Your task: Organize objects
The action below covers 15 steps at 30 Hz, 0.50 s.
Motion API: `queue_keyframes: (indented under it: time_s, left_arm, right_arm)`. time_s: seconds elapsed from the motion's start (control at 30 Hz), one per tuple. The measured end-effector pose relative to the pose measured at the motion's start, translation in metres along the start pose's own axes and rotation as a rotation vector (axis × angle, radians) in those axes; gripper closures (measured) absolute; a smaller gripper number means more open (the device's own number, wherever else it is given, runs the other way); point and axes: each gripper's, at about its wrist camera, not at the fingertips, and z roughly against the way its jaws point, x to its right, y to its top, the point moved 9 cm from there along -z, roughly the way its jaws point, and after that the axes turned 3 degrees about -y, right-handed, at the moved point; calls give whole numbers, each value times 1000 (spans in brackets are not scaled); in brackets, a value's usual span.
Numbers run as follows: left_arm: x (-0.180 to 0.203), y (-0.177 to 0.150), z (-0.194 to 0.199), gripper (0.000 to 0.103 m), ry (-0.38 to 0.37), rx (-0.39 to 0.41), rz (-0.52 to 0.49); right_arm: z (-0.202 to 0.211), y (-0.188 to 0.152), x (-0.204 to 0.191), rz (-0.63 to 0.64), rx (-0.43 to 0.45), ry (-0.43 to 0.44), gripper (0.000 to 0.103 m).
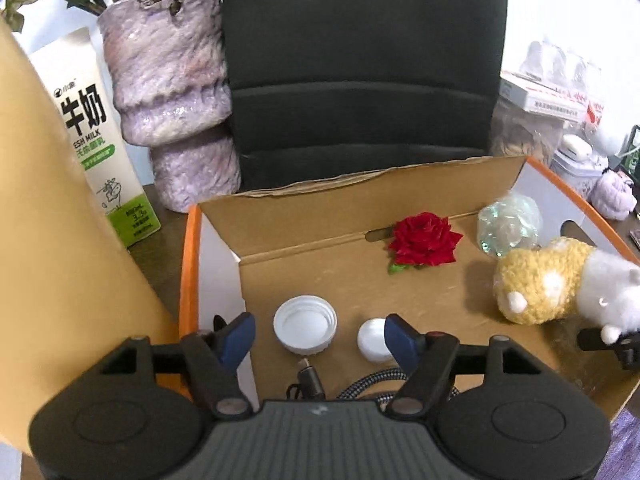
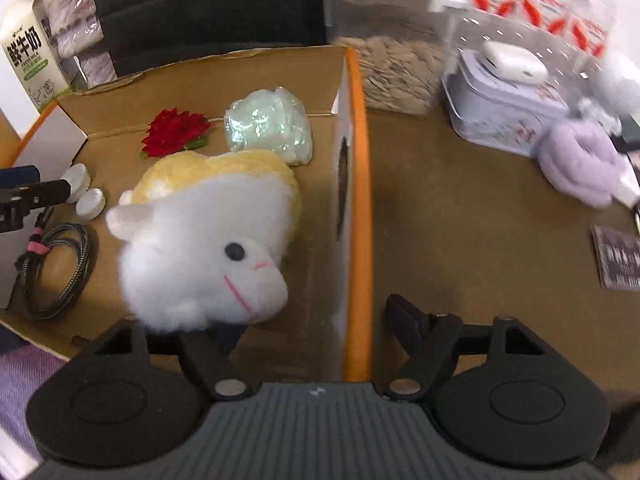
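Note:
An open cardboard box (image 1: pixel 320 200) with orange edges (image 2: pixel 356 184) holds a red rose (image 1: pixel 424 240), a shiny plastic wad (image 1: pixel 508 224), a yellow and white plush sheep (image 1: pixel 560 284), a large white cap (image 1: pixel 306 324), a small white cap (image 1: pixel 374 338) and a coiled braided cable (image 2: pixel 60 272). My left gripper (image 1: pixel 320 338) is open and empty, low over the two caps. My right gripper (image 2: pixel 316 320) is open and straddles the box's right wall. Its left finger is hidden behind the sheep (image 2: pixel 204 248).
A milk carton (image 1: pixel 100 136) and a purple-grey vase (image 1: pixel 172 92) stand left of the box. A black chair (image 1: pixel 360 60) is behind it. On the table to the right are a tin (image 2: pixel 504 116), a purple knitted item (image 2: pixel 580 164), a clear bag (image 2: pixel 400 68) and a dark card (image 2: pixel 618 264).

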Motion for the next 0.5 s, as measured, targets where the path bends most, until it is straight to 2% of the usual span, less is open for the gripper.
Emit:
queue_keyframes:
  time_s: [0.1,0.17,0.23,0.33,0.43,0.5]
  left_arm:
    - [-2,-4,14,32,28,-4,39]
    - [1,-6,36,31,-22,-5,70]
    - [7,-6,68,30,-47,31,51]
    - [12,-2,121,25,-32,110,7]
    - [18,-5,178,21,-34,183,3]
    - [24,-16,217,16,-47,237,-5]
  right_arm:
    - [22,-13,1,-24,33,-4,27]
    - [43,-20,-3,-49,69,29,22]
    - [66,-24,-5,-64,103,37,19]
    - [106,-27,-13,-50,153,62,14]
    - [153,-27,-22,3,245,12,7]
    - [184,-30,-26,19,308,8,5]
